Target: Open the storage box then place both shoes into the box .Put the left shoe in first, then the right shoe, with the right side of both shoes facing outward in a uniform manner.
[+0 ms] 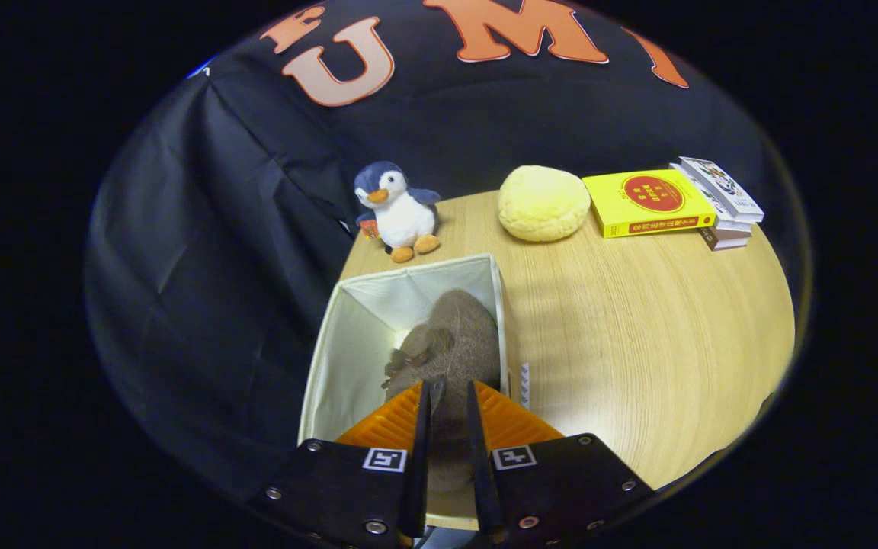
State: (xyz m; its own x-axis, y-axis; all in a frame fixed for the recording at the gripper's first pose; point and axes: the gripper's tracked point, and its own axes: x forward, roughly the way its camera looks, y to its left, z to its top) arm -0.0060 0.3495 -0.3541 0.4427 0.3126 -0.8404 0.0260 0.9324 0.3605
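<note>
- One gripper (447, 390), jaws nearly closed, clamped on a grey-brown fuzzy shoe (450, 343), both fingers pressing its sides.
- Shoe sits inside the open white fabric storage box (351, 343), against the box's right wall, toe pointing away from the fingers.
- Box stands at the left end of the wooden table (637, 343).
- Beyond the box: penguin plush (401, 210), yellow round cushion (543, 203), yellow book (651, 201) on a stack of books (725, 221).

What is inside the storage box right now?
One brown shoe lies inside the white storage box, and the gripper is closed on its rear end. Shoe and fingers cover the box floor.
</note>
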